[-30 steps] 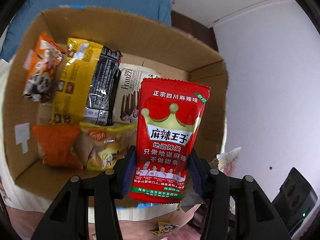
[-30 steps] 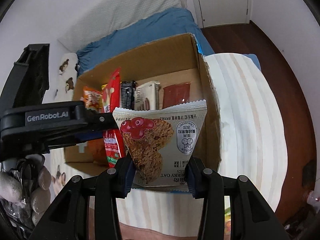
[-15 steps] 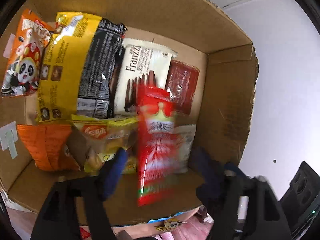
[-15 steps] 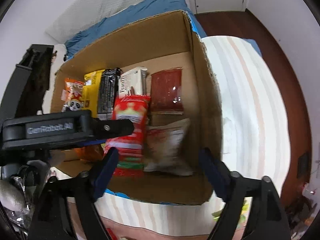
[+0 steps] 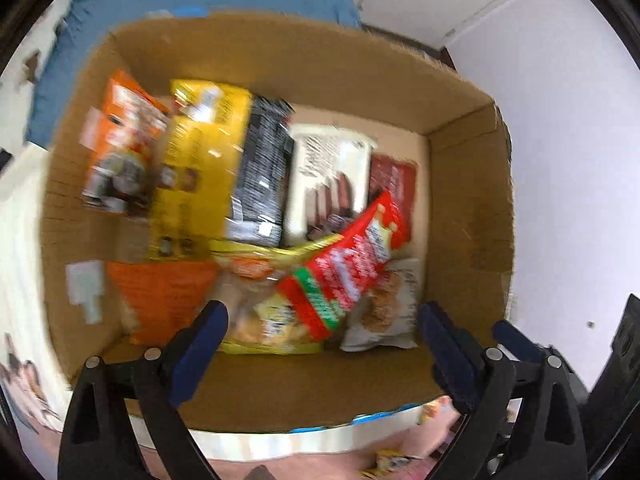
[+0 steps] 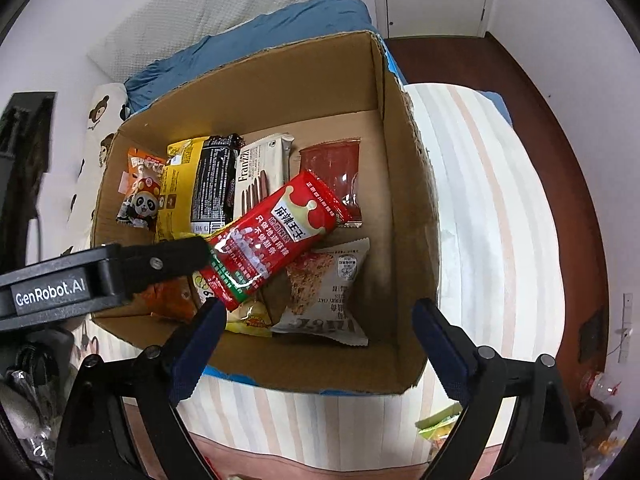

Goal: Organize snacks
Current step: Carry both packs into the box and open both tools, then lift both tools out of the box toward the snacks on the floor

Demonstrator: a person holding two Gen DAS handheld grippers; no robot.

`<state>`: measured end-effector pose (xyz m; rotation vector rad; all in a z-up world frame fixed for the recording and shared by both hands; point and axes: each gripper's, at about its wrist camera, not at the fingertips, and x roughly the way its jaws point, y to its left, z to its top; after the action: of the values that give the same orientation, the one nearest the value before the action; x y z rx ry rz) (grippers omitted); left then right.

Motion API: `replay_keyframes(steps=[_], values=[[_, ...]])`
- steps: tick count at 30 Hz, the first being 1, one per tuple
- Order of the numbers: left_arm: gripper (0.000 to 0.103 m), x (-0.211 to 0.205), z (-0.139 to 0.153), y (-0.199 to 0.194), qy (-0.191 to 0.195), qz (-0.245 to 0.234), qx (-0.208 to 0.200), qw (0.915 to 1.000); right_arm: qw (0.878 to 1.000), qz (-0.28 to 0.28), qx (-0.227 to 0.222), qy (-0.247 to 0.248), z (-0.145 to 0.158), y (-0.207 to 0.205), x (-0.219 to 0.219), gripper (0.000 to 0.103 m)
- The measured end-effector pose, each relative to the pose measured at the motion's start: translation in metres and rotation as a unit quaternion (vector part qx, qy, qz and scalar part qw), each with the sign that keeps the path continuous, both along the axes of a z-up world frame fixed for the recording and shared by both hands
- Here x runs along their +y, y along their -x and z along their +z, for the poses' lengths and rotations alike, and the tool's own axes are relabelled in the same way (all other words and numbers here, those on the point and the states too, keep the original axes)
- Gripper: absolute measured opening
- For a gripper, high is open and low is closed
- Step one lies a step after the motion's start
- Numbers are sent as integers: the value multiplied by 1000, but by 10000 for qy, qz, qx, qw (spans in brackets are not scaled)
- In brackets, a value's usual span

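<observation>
My left tool [image 5: 320,322] and right tool [image 6: 314,318] gape empty; only the right view reads "Franzzi" on the cream pack [image 6: 260,170] in the box [image 6: 280,80].

Black claw arms [image 6: 312,328], blue finger pads [image 6: 196,344], silver screws (white "GenRobot.AI" lettering on one).

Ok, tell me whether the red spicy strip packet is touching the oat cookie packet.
Touching. The right wrist view shows the red packet lying tilted across the oat cookie packet, overlapping its upper left corner.
</observation>
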<state>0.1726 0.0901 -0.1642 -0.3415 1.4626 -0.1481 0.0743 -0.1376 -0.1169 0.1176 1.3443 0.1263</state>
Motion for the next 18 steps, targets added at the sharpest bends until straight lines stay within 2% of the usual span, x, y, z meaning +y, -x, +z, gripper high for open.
replay_keyframes(steps=[6, 18], values=[[98, 21, 32, 31, -702, 119, -708, 9949, 9999, -21, -156, -28, 4, 16, 2, 96], [98, 35, 75, 103, -1401, 237, -1671, 9756, 9967, 79, -801, 141, 30, 58, 13, 96]])
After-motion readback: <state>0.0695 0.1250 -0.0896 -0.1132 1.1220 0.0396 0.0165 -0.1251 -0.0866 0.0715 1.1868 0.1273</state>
